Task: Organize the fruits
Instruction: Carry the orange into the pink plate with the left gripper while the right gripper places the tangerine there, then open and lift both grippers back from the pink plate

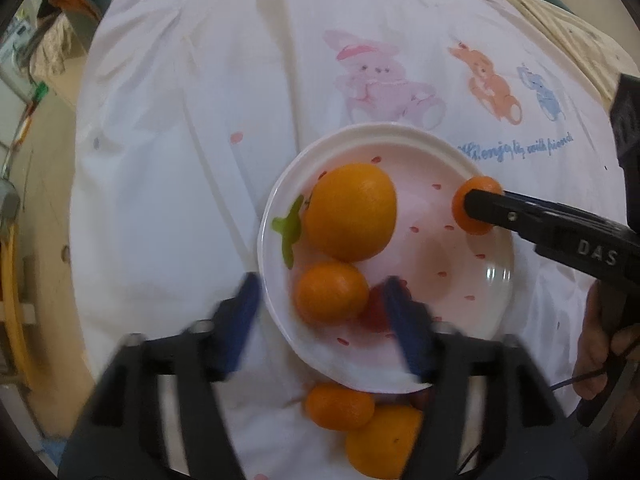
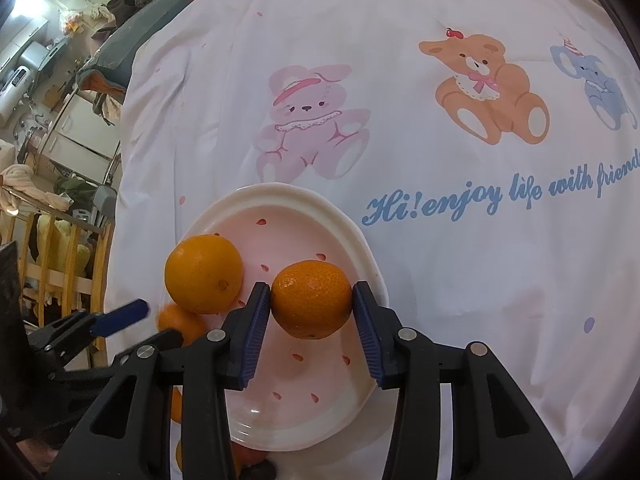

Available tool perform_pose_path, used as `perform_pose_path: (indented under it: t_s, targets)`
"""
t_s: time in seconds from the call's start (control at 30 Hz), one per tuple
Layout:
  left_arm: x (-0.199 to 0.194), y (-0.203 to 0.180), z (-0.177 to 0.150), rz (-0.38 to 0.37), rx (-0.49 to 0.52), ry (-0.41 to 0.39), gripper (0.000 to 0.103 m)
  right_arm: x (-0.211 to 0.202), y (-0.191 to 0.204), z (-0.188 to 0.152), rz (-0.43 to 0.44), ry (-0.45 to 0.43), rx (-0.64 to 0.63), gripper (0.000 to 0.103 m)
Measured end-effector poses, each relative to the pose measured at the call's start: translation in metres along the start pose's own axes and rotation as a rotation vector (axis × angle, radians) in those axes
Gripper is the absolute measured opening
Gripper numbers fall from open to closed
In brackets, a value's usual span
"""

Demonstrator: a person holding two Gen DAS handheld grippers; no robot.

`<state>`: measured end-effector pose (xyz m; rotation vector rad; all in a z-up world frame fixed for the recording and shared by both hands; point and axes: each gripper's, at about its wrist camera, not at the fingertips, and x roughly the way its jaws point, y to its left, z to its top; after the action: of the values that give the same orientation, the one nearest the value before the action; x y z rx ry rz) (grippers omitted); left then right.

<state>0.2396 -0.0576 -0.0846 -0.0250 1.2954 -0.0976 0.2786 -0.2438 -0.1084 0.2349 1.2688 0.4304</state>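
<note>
A pink-and-white plate [image 1: 472, 312] sits on a white cartoon-print cloth. On it lie a large orange [image 1: 352, 212], a small tangerine [image 1: 332, 298], a green leafy stem [image 1: 290, 232] and a red fruit [image 1: 374, 314], partly hidden. My left gripper [image 1: 323, 284] is open, its blue fingers standing on either side of the small tangerine without touching it. My right gripper [image 2: 311, 294] is shut on another tangerine [image 2: 312, 300] just above the plate [image 2: 280, 200]. The large orange [image 2: 204, 274] is to its left. One blue pad [image 2: 120, 316] of the left gripper shows at the left.
Another tangerine [image 1: 340, 406] and an orange [image 1: 384, 440] lie on the cloth just off the plate's near rim. A person's hand [image 1: 600, 348] holds the right gripper's handle. Household clutter and a wooden railing [image 2: 52, 276] lie beyond the cloth's left edge.
</note>
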Motion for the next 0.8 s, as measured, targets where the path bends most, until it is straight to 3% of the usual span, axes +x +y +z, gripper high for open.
perform_pose_path:
  t_s: [0.03,0.1,0.13,0.17,0.2,0.4,0.6,0.8]
  targets:
    - [-0.004,-0.003,-0.001,0.013,0.01,-0.018,0.082,-0.001,0.0,0.0,-0.001,-0.005,0.0,0.046]
    - [-0.007,-0.005,-0.002,0.018,0.022,-0.032,0.084,-0.002,0.0,0.001,-0.002,-0.011,-0.002,0.048]
    - [-0.008,-0.007,-0.003,0.022,0.032,-0.036,0.084,-0.003,0.0,0.002,0.004,-0.017,-0.002,0.054]
    - [-0.008,-0.008,-0.003,0.029,0.039,-0.04,0.084,-0.006,0.0,0.002,0.012,-0.027,0.001,0.071]
    - [-0.01,-0.009,-0.004,0.042,0.048,-0.049,0.084,-0.009,0.001,0.003,0.017,-0.046,0.003,0.081]
    - [-0.016,-0.009,-0.005,0.07,0.064,-0.087,0.084,-0.035,0.001,0.004,0.038,-0.121,0.011,0.083]
    - [-0.022,-0.007,-0.006,0.069,0.034,-0.108,0.084,-0.052,0.004,-0.002,0.009,-0.155,0.008,0.092]
    - [-0.04,-0.006,-0.013,0.066,0.026,-0.17,0.084,-0.069,0.011,-0.013,-0.008,-0.18,-0.005,0.092]
